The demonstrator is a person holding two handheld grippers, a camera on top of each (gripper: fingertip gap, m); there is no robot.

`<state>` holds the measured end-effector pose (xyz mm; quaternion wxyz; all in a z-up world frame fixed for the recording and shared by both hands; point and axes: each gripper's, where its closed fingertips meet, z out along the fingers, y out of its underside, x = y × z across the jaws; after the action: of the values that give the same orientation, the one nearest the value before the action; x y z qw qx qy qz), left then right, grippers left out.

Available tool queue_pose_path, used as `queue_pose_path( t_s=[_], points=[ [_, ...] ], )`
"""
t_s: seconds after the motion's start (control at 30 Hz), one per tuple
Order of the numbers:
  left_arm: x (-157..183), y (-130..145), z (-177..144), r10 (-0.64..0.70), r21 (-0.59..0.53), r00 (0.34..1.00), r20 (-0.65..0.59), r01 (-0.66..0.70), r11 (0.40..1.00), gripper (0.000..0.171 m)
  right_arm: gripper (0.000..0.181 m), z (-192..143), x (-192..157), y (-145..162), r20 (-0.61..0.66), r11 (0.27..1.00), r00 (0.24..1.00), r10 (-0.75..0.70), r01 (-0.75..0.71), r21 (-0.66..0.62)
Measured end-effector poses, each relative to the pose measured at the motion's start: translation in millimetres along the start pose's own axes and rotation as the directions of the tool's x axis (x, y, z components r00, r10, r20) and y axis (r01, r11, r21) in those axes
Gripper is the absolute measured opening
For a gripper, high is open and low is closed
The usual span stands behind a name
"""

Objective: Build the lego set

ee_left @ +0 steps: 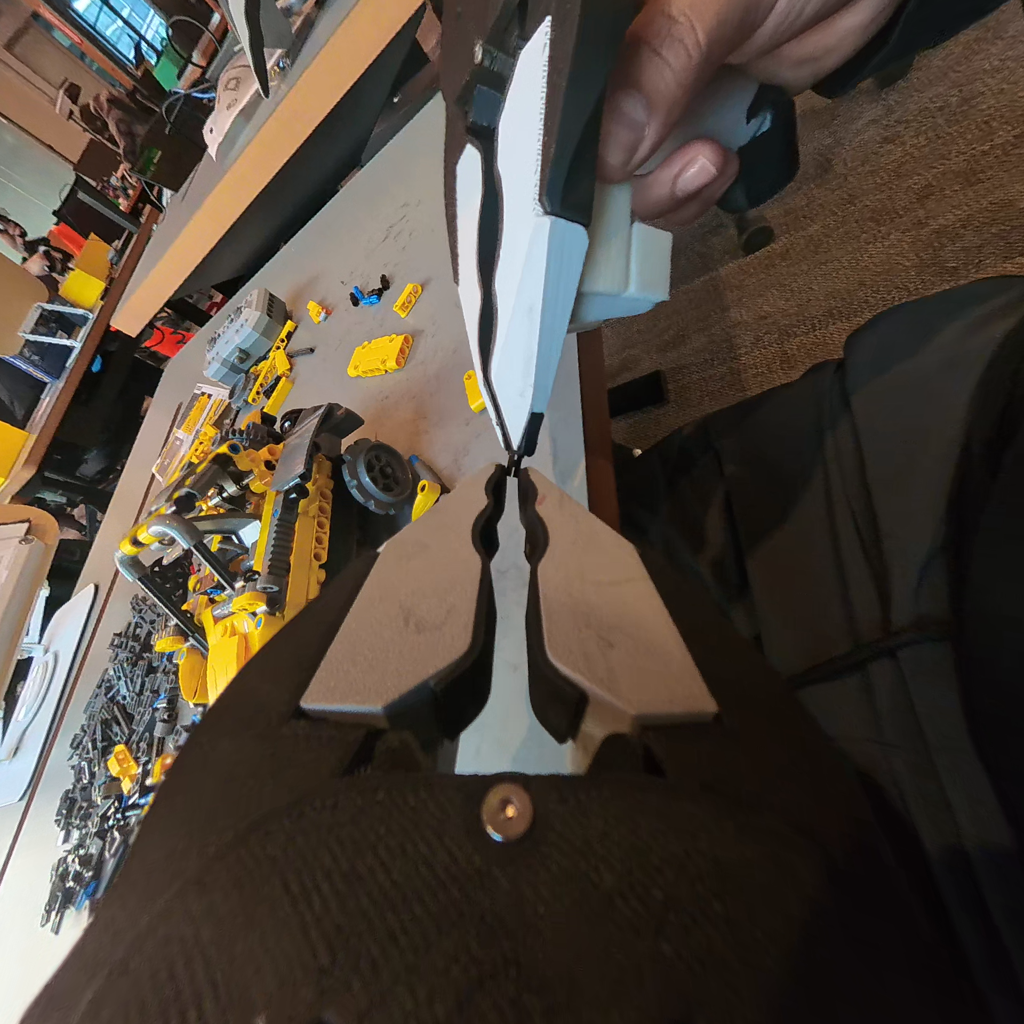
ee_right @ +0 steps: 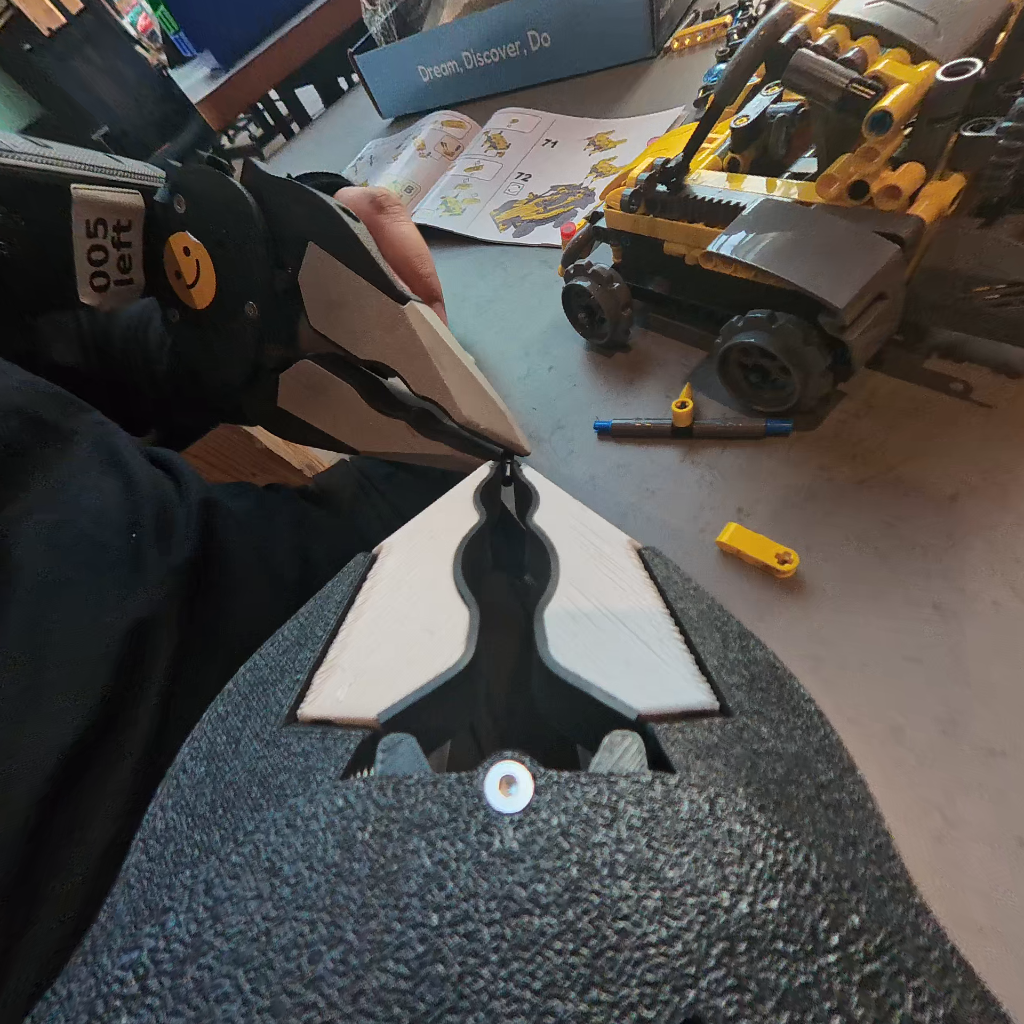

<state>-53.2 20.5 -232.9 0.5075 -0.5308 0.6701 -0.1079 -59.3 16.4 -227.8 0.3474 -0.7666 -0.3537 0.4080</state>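
1. The left gripper (ee_left: 512, 471) has its tips pressed together on a small black pin (ee_left: 514, 461); the right gripper (ee_right: 507, 468) meets it tip to tip, pinched on the same pin (ee_right: 506, 462), above the table's near edge.
2. Writing shows on a white tag (ee_right: 108, 246) on the left gripper's body, beside a round yellow smiley sticker (ee_right: 189, 270), on a blue box (ee_right: 498, 55), and as step numbers in the open instruction booklet (ee_right: 532, 166); none is repeated here.
3. The surface is a grey table (ee_right: 776, 720), scuffed; brown carpet (ee_left: 831, 249) lies beside it, and a cluttered workroom behind.
4. One yellow and grey brick-built vehicle (ee_right: 776, 221) stands on the table, two wheels showing in the right wrist view.
5. Near it lie one grey axle with blue ends (ee_right: 692, 428) and one loose yellow connector (ee_right: 756, 549).
6. One heap of dark small parts (ee_left: 111, 748) lies at the left.
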Motion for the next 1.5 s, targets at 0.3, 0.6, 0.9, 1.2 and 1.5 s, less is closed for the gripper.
queue_pose_path(
  t_s=[0.3,0.6,0.9,1.2,1.5],
  points=[
    [-1.6,3.0,-0.5,-0.087,-0.035,0.996,-0.019,0.086,0.996,0.000,0.004,1.8,1.5,-2.3,-0.002,0.999,1.000,0.031,-0.031,0.036],
    [-5.9,-7.6,4.6,-0.195,0.013,0.978,-0.067,0.197,0.980,0.000,0.004,-9.5,5.0,-8.8,-0.042,0.996,0.998,0.037,-0.034,0.081],
    [-3.6,-8.0,39.0,-0.414,-0.158,0.893,-0.180,0.389,0.908,0.016,0.004,-61.5,61.4,19.2,-0.354,0.999,0.935,0.021,-0.010,0.033],
    [-2.3,-4.3,67.1,-0.481,-0.273,0.855,-0.191,0.425,0.863,0.032,0.004,-54.9,66.7,21.4,-0.392,0.995,0.916,-0.082,0.096,0.016],
    [5.1,-11.0,69.1,-0.503,-0.303,0.836,-0.222,0.431,0.850,0.013,0.004,-62.8,73.1,21.9,-0.438,0.985,0.885,-0.159,0.174,-0.007]
  ],
)
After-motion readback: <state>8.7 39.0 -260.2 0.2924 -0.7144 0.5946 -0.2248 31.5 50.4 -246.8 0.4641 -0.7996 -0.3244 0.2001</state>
